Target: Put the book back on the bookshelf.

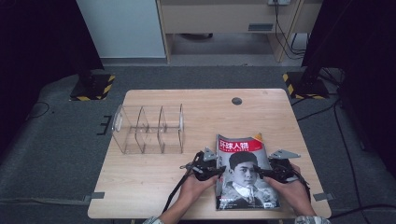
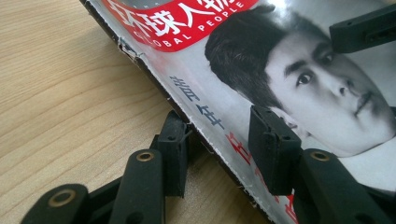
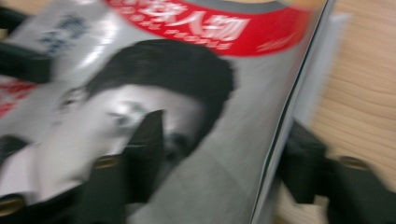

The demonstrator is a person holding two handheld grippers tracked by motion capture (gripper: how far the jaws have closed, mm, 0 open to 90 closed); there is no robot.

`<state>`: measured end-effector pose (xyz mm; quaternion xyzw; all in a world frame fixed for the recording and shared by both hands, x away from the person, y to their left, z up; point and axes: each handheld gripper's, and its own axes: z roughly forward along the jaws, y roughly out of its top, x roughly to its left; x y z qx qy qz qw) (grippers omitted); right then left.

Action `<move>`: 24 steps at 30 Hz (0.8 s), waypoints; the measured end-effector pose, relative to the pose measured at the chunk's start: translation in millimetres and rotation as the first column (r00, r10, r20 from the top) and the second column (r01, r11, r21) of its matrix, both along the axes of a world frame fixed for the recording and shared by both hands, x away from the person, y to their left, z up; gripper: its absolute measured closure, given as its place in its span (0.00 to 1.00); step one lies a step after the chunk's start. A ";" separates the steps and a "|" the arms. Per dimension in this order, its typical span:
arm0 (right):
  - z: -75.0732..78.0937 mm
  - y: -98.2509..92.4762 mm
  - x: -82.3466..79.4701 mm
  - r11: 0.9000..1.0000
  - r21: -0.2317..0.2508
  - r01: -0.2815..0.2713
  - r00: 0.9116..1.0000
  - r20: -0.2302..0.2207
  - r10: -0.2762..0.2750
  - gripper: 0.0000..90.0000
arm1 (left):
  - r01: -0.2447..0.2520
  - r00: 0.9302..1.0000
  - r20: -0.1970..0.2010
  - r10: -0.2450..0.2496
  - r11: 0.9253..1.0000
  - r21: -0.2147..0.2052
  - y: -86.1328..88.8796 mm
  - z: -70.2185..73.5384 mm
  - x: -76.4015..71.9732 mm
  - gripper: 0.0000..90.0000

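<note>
Two hand-held grippers work at one magazine (image 1: 245, 170), which lies flat on the near right part of the wooden worktop (image 1: 154, 182), cover up, its red title band toward the far edge.

The left hand-held gripper (image 1: 215, 171) sits at the magazine's left edge, the spine side. In the left gripper view its jaws stand partly apart and straddle that edge: one jaw is on the bare wood just beside the spine, the other rests over the cover beside the printed portrait. The pads do not squeeze the pages, so this gripper is released around the edge rather than clamped on it. The left hand (image 1: 194, 186) comes in from the bottom of the high view, low over the worktop, with the gripper pointing right and level, and a cable trailing back toward the person.

The right hand-held gripper (image 1: 259, 172) mirrors it from the magazine's right edge, pointing left. The right gripper view is blurred, yet it shows one jaw lying over the cover across the portrait and the other outside the page edge, beside the wood, with a clear gap between them; it is let go, not pinching. The right hand (image 1: 289, 186) is held low at the magazine's near right side.

A clear acrylic divider rack (image 1: 147, 129) stands well apart, left of the magazine.
</note>
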<state>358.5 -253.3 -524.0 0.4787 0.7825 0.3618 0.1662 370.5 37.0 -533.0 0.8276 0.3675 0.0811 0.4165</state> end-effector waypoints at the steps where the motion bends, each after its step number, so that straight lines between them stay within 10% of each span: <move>1: 0.0 0.0 0.0 1.000 0.000 0.000 1.000 0.000 0.000 0.34 | 0.001 1.000 0.001 -0.001 1.000 -0.001 0.2 -0.1 0.0 0.65; 24: -5.9 2.7 3.1 0.999 -0.028 0.024 1.000 -0.018 -0.025 0.34 | 0.008 1.000 0.001 -0.008 1.000 0.000 3.9 3.9 0.9 0.65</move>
